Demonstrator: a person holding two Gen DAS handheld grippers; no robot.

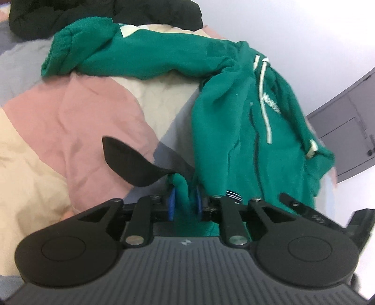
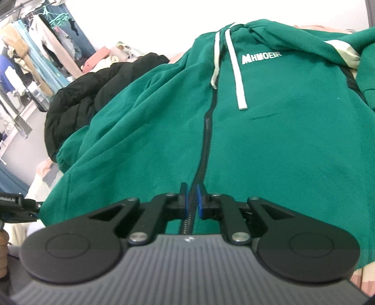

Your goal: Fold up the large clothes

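Observation:
A green zip-up hoodie (image 1: 234, 122) with white drawstrings lies rumpled on a patchwork bedspread (image 1: 82, 117). My left gripper (image 1: 185, 204) is shut on a bunched fold of its green fabric, at the hem edge. In the right wrist view the hoodie (image 2: 269, 140) lies front up, with white lettering on the chest. My right gripper (image 2: 192, 199) is shut on the hoodie's black zipper line (image 2: 206, 140) near the bottom hem. The left gripper also shows at the left edge of the right wrist view (image 2: 16, 206).
A black puffy jacket (image 2: 77, 101) lies beside the hoodie on the bed; it also shows in the left wrist view (image 1: 93, 14). A rack of hanging clothes (image 2: 30, 54) stands at the left. A grey door (image 1: 351, 124) is at the right.

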